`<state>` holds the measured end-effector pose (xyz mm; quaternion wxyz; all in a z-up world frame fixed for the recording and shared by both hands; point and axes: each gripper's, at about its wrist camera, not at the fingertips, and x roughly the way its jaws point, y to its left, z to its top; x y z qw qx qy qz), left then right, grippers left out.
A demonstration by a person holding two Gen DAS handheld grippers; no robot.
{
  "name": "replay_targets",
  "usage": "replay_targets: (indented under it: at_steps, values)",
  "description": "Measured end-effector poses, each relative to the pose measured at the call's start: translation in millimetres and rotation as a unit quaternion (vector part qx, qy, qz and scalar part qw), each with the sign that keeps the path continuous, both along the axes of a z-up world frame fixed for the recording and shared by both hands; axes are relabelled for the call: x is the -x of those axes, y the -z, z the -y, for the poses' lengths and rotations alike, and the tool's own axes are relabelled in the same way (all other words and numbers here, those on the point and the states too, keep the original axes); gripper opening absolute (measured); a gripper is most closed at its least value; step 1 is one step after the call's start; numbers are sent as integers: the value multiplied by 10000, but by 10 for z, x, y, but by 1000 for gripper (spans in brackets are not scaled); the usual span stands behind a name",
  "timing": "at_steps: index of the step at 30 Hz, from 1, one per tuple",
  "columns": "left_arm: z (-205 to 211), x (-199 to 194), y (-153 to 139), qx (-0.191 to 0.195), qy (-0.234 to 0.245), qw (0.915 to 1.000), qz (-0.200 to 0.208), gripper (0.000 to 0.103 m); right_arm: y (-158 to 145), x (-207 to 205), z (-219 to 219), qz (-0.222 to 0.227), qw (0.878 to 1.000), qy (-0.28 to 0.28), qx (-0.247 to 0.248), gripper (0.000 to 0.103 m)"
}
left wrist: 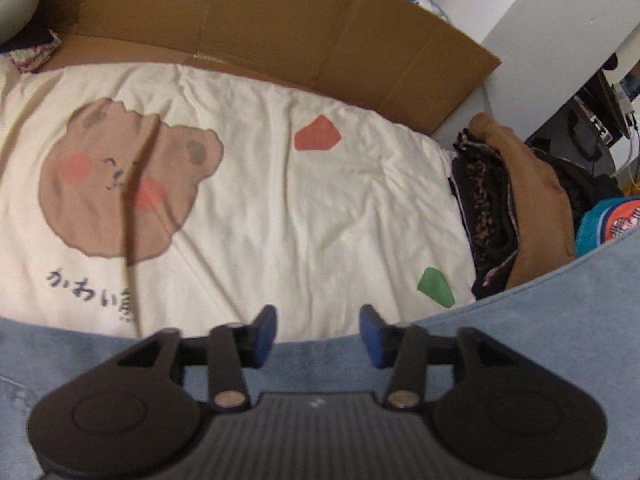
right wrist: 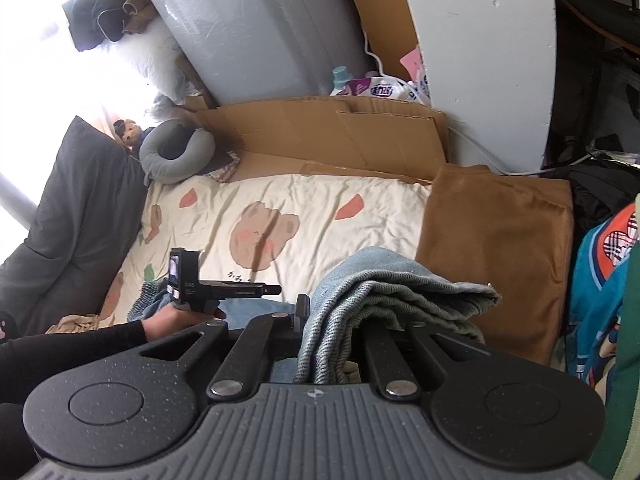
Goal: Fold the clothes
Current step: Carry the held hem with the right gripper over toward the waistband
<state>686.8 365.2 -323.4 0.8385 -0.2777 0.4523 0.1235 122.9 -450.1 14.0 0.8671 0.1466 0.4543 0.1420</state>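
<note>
Bed w/ bear sheet [left wrist: 280,208], cardboard [right wrist: 320,136], prob. window.

"かわい" on bedsheet [left wrist: 280,208]

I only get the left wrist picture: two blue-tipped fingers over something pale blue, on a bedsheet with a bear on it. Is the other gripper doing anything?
Observer: Yes. The right gripper is shut on folded denim, with layers bunched between its fingers.
Operator: Is that the same pale blue stuff I see?
Observer: It looks like the same fabric, but I cannot tell if it is one garment. The left gripper is open above it, holding nothing.
Operator: Anything folded already?
Observer: A brown folded garment lies flat on the pile to the right, beyond the denim.
</note>
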Motion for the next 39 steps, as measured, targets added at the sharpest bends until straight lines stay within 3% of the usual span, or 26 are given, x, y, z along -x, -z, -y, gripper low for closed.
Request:
replay_targets:
  at_steps: [3,4,5,8,16,22,26,39]
  values:
    - [-66,148,-232,36,0,10000,47,78,-71,-76,-77,-30,10000,-63,-42,4]
    - [-93,207,-307,-47,3,10000,52,88,-97,-104,-108,-42,9999,-84,-49,4]
    - [-120,268,-381,-143,8,9999,52,92,-127,-130,-152,-58,9999,-116,-38,4]
    - [-230,458,-495,-205,-94,9997,105,92,-224,-197,-333,-63,9996,-289,29,4]
    - [-659,1238,-552,368,-777,9962,164,93,-511,-420,-921,-180,9980,-555,225,4]
    - [-850,1931,-427,587,-1808,9816,197,95,-653,-617,-1365,-253,9956,-749,499,4]
    - [-835,2219,-306,586,-1930,9793,187,95,-657,-715,-1620,-369,9941,-799,633,4]
    - [-844,2962,2,1009,-2598,9579,686,95,-653,-1086,-2537,-613,9869,-1169,930,4]
